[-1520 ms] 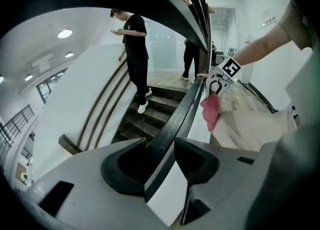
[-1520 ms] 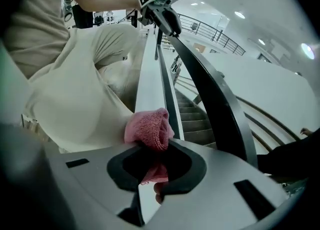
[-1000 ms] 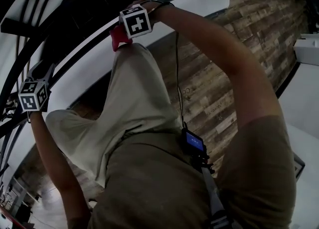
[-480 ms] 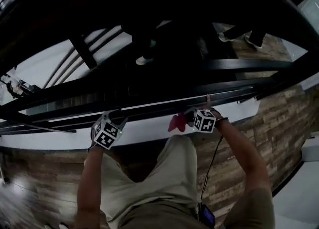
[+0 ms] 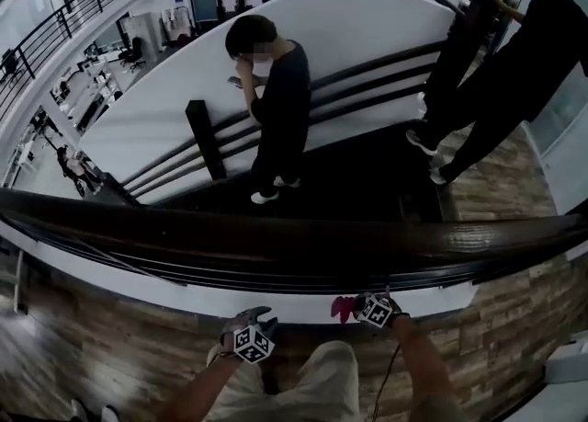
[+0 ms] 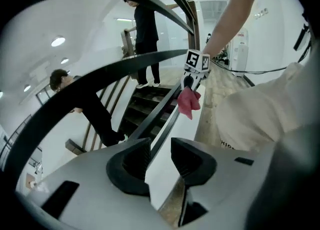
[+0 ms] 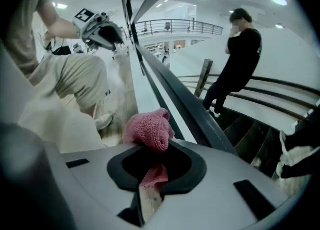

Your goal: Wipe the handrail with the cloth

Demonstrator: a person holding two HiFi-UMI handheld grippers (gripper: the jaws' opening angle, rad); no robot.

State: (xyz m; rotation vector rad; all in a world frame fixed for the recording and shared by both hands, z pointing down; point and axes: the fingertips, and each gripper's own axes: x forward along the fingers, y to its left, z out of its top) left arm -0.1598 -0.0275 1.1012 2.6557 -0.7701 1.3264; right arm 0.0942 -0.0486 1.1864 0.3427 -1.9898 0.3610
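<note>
Pink cloth (image 7: 150, 130) clenched in our right gripper (image 7: 152, 171), we should press it flat along the handrail (image 5: 294, 232), keeping clear the left gripper (image 6: 160, 159), whose empty, parted jaws have just been closing.

A small dark print (image 6: 227, 145), seemingly beginning "HI" and otherwise illegible, is seen on the pale shorts (image 6: 250, 119), right of centre in the left gripper view.

My view has swung up from my own body to the handrail (image 5: 276, 232); my left gripper (image 6: 161, 156) has been closing its jaws on nothing.
</note>
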